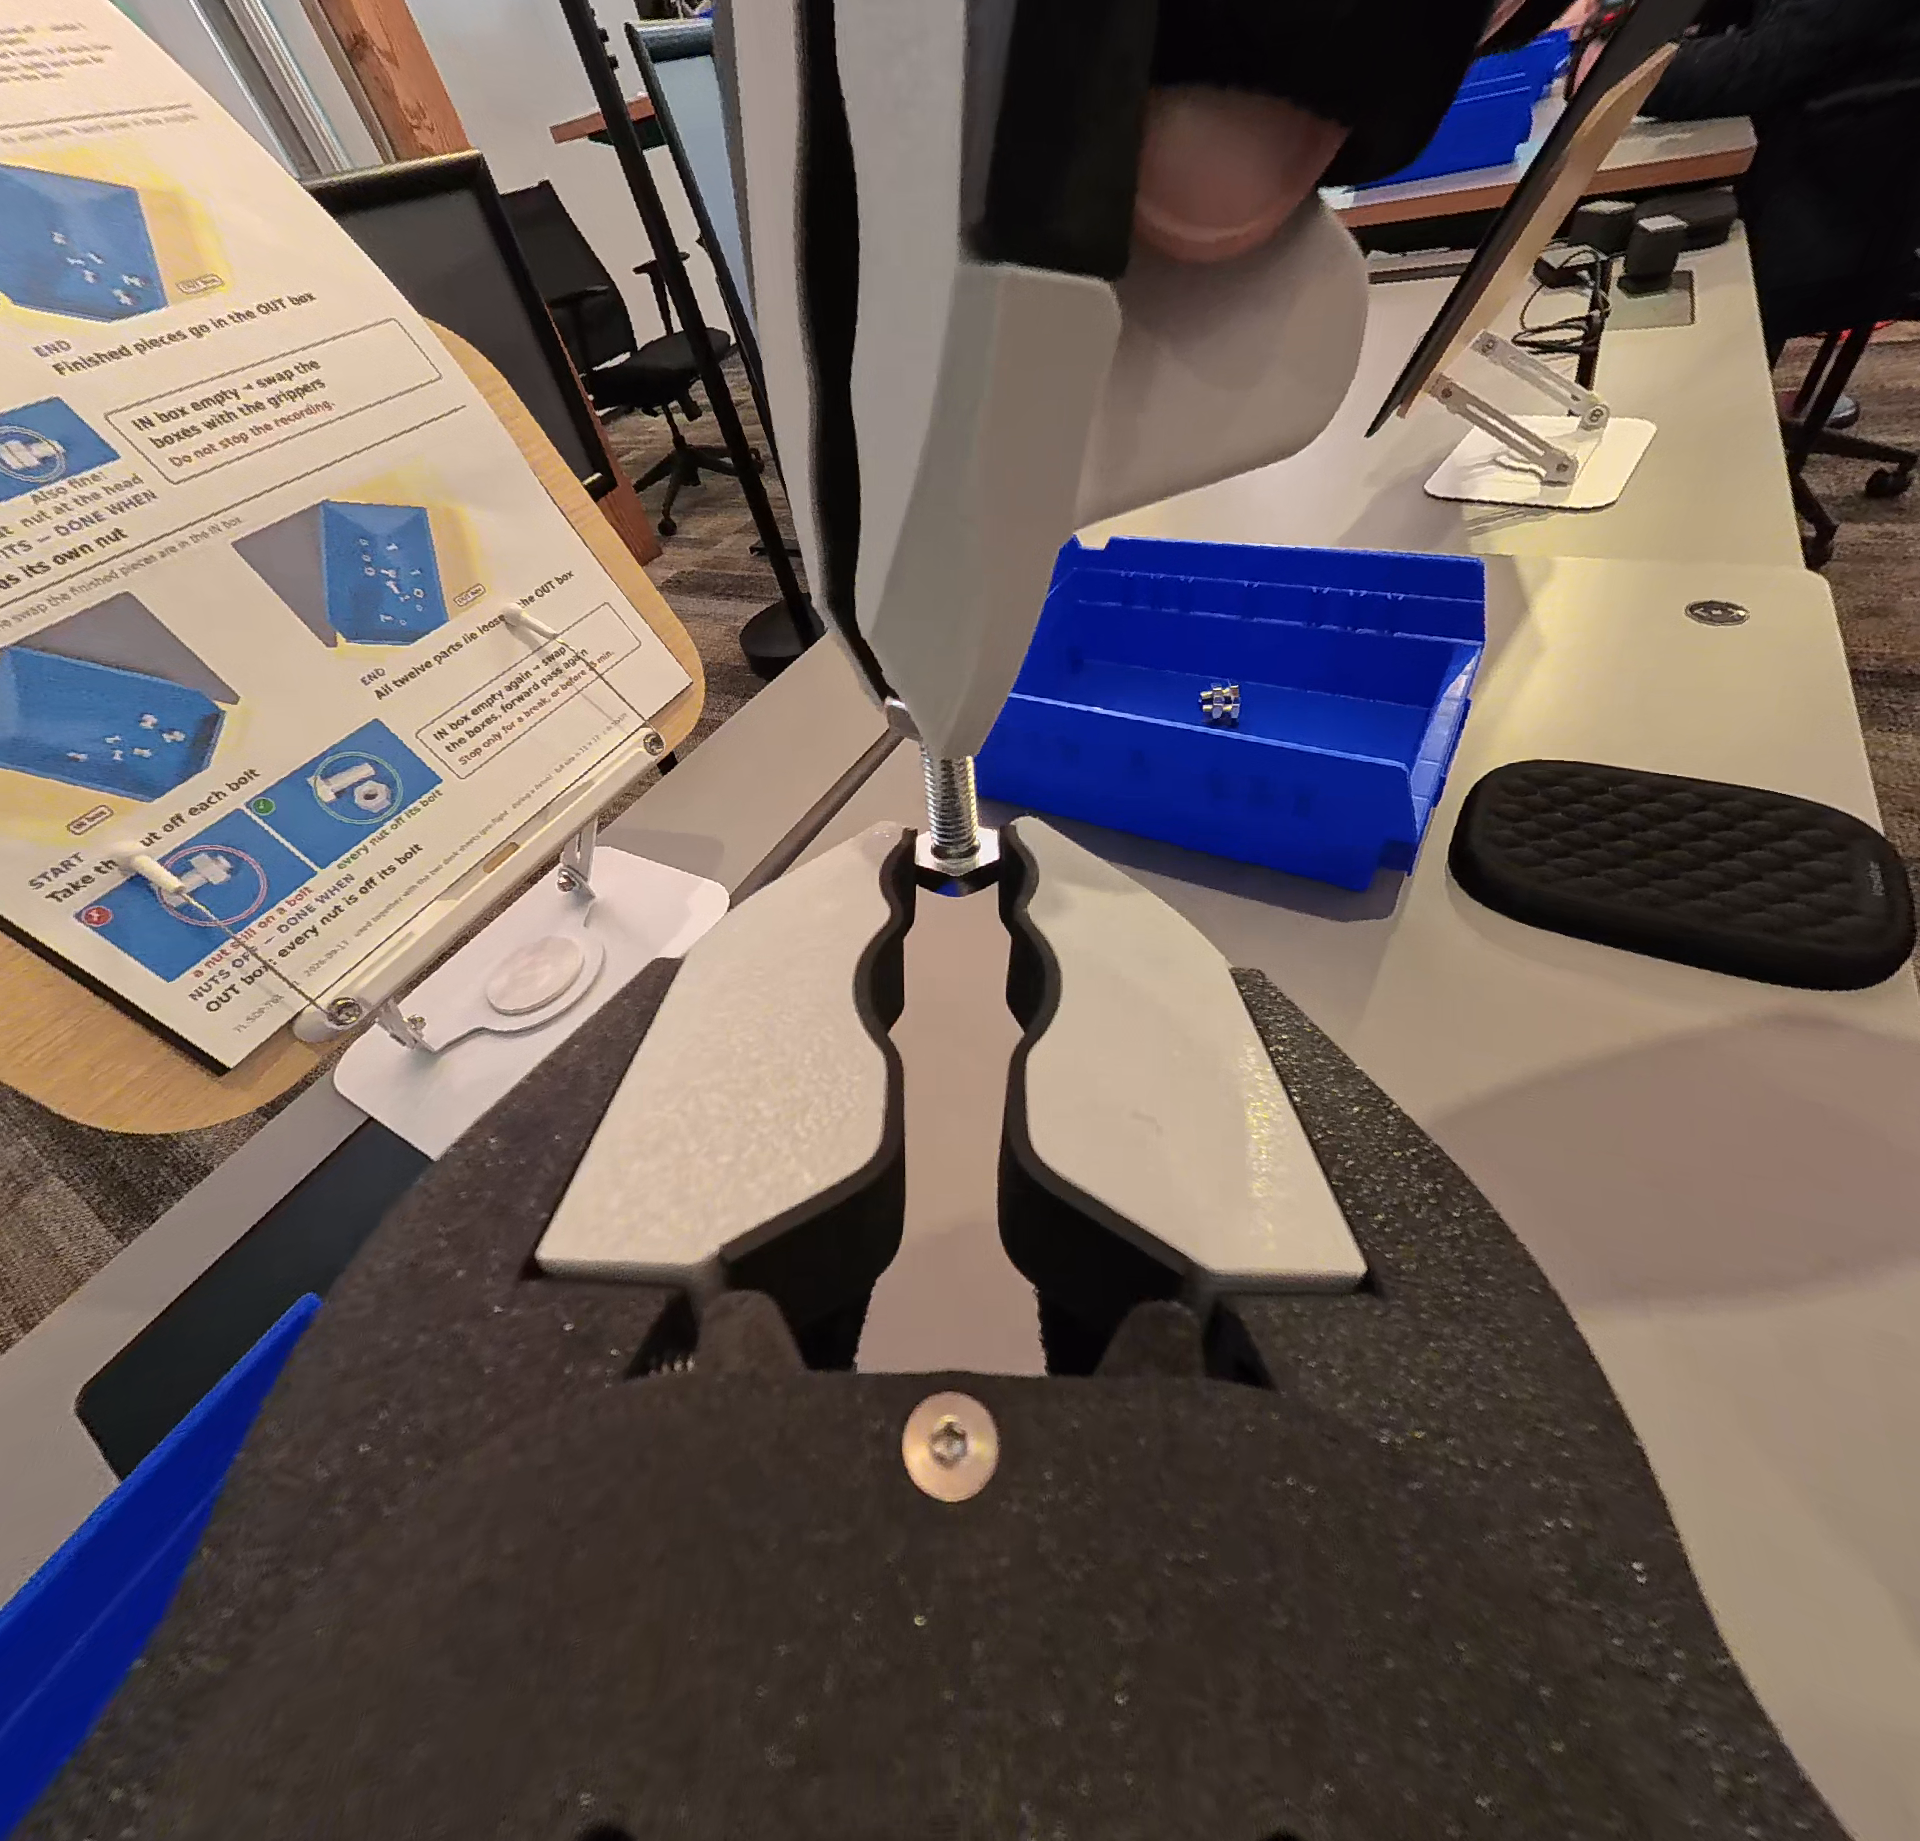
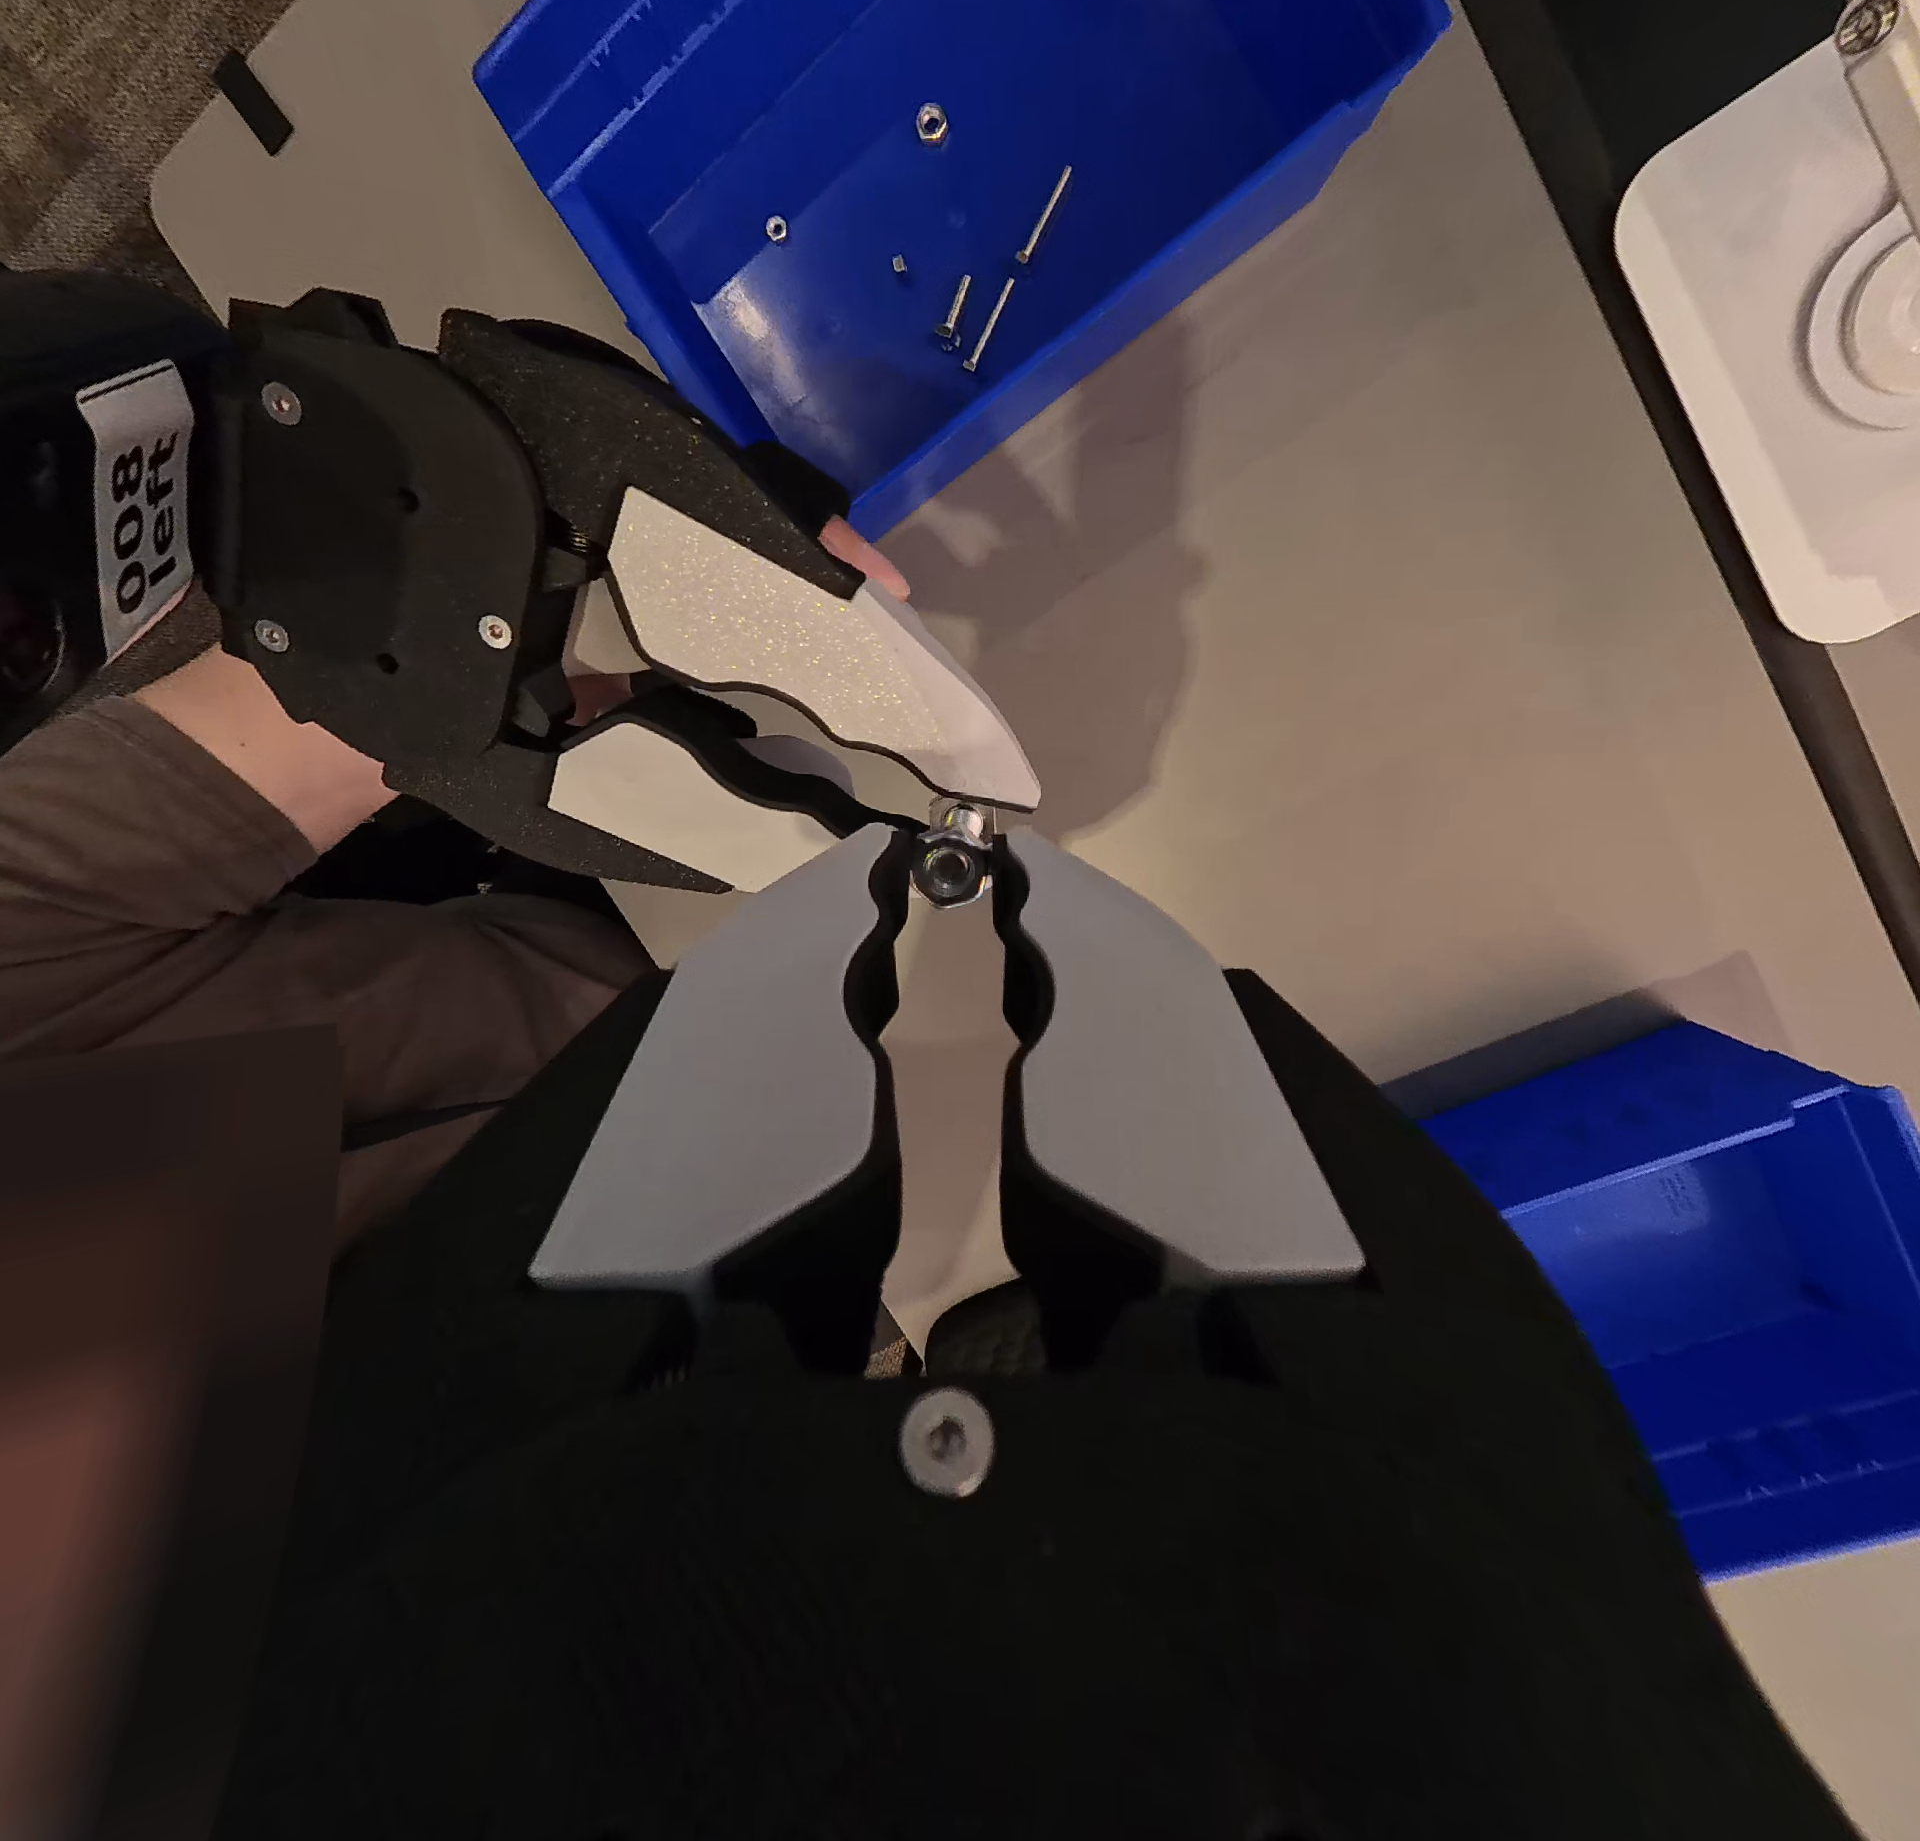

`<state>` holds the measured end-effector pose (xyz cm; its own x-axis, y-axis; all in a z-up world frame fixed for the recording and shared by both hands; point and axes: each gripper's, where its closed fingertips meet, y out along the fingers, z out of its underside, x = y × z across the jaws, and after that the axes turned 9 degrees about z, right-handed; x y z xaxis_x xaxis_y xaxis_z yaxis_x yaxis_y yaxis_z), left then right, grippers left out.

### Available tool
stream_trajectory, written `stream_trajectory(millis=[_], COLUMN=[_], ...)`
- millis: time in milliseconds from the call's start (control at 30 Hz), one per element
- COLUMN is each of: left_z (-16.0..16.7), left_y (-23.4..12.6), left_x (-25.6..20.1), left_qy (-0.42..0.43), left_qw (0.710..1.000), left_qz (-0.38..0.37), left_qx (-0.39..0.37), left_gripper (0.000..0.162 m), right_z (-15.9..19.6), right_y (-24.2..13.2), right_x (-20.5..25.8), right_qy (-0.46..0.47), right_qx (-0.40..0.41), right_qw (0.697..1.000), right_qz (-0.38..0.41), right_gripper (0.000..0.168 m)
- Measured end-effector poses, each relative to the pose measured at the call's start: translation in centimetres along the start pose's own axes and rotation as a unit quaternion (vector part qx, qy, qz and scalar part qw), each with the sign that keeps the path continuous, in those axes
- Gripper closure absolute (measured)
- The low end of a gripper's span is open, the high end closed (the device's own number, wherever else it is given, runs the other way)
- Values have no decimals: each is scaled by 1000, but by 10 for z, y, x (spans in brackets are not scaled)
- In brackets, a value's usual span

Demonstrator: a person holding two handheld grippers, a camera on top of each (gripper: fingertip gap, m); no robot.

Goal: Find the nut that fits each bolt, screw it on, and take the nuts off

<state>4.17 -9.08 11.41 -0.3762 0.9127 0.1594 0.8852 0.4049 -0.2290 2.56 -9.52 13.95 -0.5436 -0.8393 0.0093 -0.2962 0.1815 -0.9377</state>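
Observation:
In the left wrist view my left gripper (image 1: 958,849) is shut on a silver hex nut (image 1: 958,864) at its fingertips. My right gripper (image 1: 925,726) comes down from above, shut on a silver bolt (image 1: 950,794) whose threaded shaft points down into the nut. In the right wrist view my right gripper (image 2: 948,846) holds the bolt (image 2: 948,875), seen end-on at its head. The left gripper (image 2: 987,809) reaches in from the left with the nut (image 2: 958,815) just beyond the bolt. How far the nut is threaded on is hidden.
A blue bin (image 2: 623,108) behind the left gripper holds loose bolts (image 2: 1044,217) and nuts (image 2: 930,121). A second blue bin (image 1: 1143,783) to the right holds one bolt-and-nut piece (image 1: 1221,702). A black wrist pad (image 1: 1683,872) and an instruction sheet on a stand (image 1: 260,596) sit on the table. Left and right tips are no more than a few centimetres apart.

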Motion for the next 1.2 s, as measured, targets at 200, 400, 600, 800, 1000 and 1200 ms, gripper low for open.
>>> stream_trajectory(millis=[200, 400, 600, 800, 1000, 1200], left_z=[-1, -2, -4, -14, -28, -35], left_y=[1, -1, -4, -11, -23, -27], left_x=[-3, -2, -1, -16, -39, -51], left_qy=[-2, -7, -17, -46, -70, -64], left_qw=[1000, 1000, 999, 992, 973, 968], left_qz=[9, 12, 21, 105, 199, 220], left_qx=[-4, -9, -19, -58, -98, -107], left_gripper=[148, 148, 148, 148, 148, 148], right_z=[-2, -6, -22, -26, 1, 12], right_y=[0, -1, -16, -55, -74, -70], right_x=[-2, -2, -2, 10, 26, 40], right_qy=[-18, -32, -75, -229, -212, -193], right_qx=[-4, -15, -78, -234, -417, -515], right_qw=[1000, 999, 993, 945, 875, 817], right_qz=[12, 17, 38, 20, -126, -171], right_gripper=[151, 151, 151, 146, 133, 133])
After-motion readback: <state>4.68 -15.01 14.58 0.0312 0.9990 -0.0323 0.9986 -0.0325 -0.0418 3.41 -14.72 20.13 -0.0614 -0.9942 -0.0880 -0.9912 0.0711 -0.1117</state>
